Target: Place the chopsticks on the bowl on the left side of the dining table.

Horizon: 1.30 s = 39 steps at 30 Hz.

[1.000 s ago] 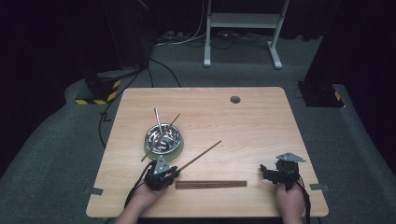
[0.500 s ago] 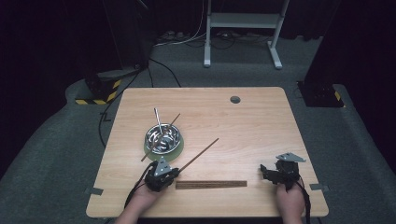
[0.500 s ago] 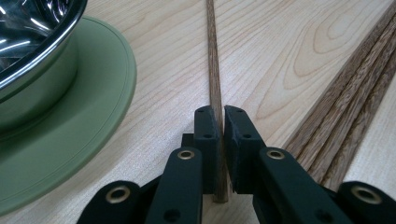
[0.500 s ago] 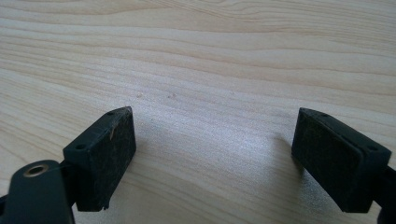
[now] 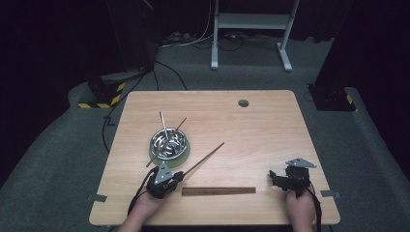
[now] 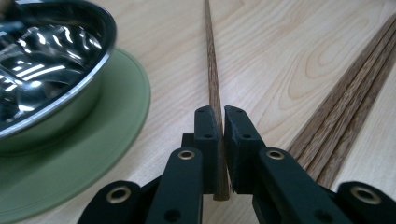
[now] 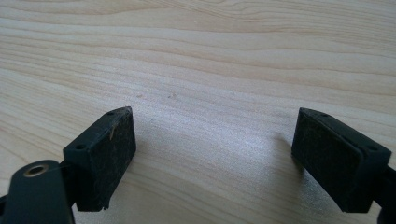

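My left gripper (image 5: 178,177) (image 6: 220,116) sits near the table's front left, shut on the near end of a single brown chopstick (image 5: 205,157) (image 6: 212,60). The stick runs away from it to the upper right, low over the wood. A row of several more chopsticks (image 5: 218,191) (image 6: 348,105) lies flat just right of that gripper. A steel bowl (image 5: 168,141) (image 6: 42,70) on a green saucer (image 5: 180,158) (image 6: 112,135) stands just behind it, with a metal rod and a brown stick leaning in it. My right gripper (image 5: 276,178) (image 7: 215,154) rests at the front right, open over bare wood.
The wooden table (image 5: 270,135) has a round cable hole (image 5: 243,103) near its far edge. The front edge runs close under both hands. A black and yellow block (image 5: 99,94) and a white stand (image 5: 249,21) are on the carpet beyond the table.
The far tip of the single chopstick has shifted slightly to the left and away. The right gripper has not moved.
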{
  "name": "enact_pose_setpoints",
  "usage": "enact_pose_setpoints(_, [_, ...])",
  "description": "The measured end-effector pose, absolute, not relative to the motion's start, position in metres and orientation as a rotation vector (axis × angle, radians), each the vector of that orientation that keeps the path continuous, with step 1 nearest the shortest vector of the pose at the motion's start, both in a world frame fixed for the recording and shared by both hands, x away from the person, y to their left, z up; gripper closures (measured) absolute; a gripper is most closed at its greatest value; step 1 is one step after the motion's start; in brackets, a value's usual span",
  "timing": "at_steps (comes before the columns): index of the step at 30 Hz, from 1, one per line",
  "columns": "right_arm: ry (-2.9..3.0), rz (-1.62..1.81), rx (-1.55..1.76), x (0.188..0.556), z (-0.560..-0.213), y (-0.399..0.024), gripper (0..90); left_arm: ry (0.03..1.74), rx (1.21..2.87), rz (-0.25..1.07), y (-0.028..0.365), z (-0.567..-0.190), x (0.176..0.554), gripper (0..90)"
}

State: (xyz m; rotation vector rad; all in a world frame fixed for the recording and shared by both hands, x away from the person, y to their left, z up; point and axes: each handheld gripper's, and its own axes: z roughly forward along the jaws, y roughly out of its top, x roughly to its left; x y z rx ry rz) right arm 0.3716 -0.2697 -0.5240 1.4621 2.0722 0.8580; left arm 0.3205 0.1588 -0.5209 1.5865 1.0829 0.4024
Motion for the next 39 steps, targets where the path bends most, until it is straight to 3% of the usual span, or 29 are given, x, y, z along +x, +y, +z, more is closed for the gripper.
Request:
enact_pose_setpoints(19, [2.074, 0.859, 1.460, 0.372, -0.524, -0.270, 13.5, 1.093, 1.409, 0.553, 0.193, -0.492, 0.317, 83.6])
enact_pose_setpoints(39, [2.078, 0.860, 1.451, 0.371, -0.524, -0.269, 13.5, 1.199, 1.390, 0.676, 0.225, -0.496, 0.331, 83.6])
